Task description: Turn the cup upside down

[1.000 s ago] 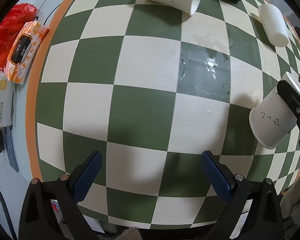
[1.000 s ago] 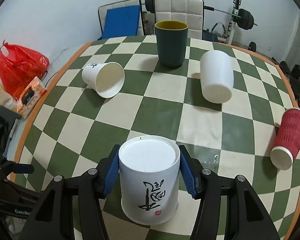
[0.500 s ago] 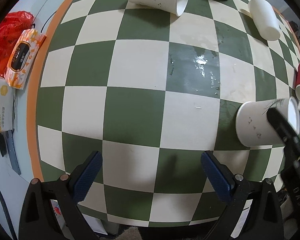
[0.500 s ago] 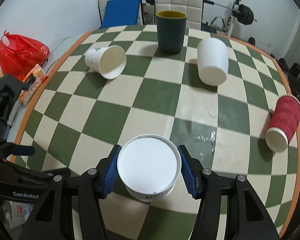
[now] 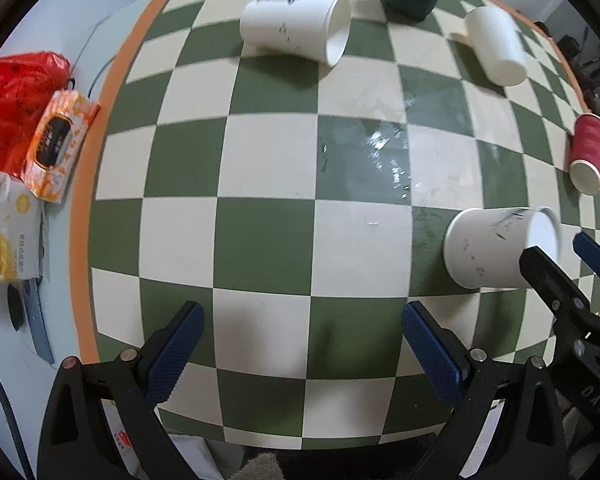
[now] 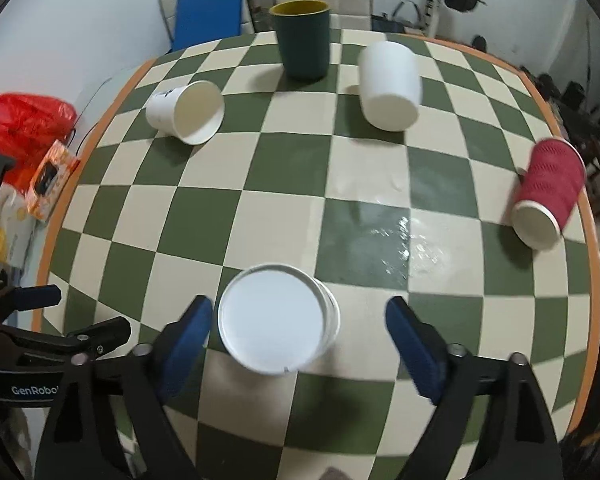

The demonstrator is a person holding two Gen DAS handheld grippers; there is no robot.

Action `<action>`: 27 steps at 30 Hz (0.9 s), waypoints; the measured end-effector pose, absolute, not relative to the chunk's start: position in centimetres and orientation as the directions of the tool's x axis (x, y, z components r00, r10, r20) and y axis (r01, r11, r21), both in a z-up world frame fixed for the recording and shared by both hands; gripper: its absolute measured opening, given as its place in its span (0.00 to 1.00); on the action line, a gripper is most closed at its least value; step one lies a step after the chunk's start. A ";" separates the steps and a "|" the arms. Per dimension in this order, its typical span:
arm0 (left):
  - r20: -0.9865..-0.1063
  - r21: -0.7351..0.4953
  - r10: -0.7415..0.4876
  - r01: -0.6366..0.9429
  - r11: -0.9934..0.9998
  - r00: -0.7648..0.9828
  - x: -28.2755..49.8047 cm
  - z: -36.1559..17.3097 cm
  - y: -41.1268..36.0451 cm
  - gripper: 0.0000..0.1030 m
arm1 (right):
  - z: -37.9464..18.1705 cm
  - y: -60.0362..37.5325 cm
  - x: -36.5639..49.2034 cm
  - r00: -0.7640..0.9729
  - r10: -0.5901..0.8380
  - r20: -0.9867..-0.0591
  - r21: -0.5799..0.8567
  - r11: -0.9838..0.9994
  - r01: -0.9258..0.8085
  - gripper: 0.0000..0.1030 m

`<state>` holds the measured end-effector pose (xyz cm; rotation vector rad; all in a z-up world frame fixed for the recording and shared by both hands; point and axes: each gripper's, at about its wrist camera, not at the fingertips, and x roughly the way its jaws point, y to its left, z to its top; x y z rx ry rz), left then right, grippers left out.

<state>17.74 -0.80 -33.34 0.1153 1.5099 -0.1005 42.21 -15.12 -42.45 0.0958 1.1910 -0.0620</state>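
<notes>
A white paper cup (image 6: 276,322) stands upside down on the checkered table (image 6: 228,216), its flat bottom facing up. My right gripper (image 6: 300,332) is open around it, fingers apart from its sides. The cup also shows in the left wrist view (image 5: 496,252), with the right gripper's fingers (image 5: 548,272) beside it. My left gripper (image 5: 302,348) is open and empty over the table's near edge.
A white paper cup (image 6: 186,112) lies on its side at the back left. A dark green cup (image 6: 302,38) stands upright at the back. A white cup (image 6: 388,86) and a red ribbed cup (image 6: 548,196) lie on their sides. A wet patch (image 6: 396,240) glistens mid-table. Bags and packets (image 5: 56,144) sit left.
My right gripper lowered the upside-down cup onto the table and opened, letting it go. The left gripper stayed open and shifted slightly.
</notes>
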 end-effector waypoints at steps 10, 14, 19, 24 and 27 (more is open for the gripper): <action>-0.971 0.017 -0.029 0.188 0.982 0.239 13.7 -25.1 0.7 0.98 | -35.2 -15.4 35.3 0.366 -0.126 -0.922 -0.043 0.973 0.226 0.93; -0.946 -0.001 -0.056 0.170 0.985 0.319 11.5 -20.3 1.4 0.98 | -31.4 -15.0 32.3 0.362 -0.118 -0.925 -0.030 0.971 0.239 0.93; -0.904 -0.002 -0.062 0.141 0.990 0.424 7.9 -14.2 1.6 0.98 | -25.7 -13.8 27.9 0.428 -0.122 -0.895 -0.033 0.977 0.209 0.93; -0.864 -0.002 -0.058 0.111 0.994 0.500 4.3 -9.1 1.6 0.98 | -20.1 -13.5 23.6 0.495 -0.133 -0.859 -0.038 0.979 0.198 0.93; -0.848 -0.009 -0.064 0.107 0.994 0.527 2.5 -6.8 1.4 0.98 | -16.9 -13.7 21.5 0.533 -0.155 -0.832 -0.052 0.978 0.203 0.93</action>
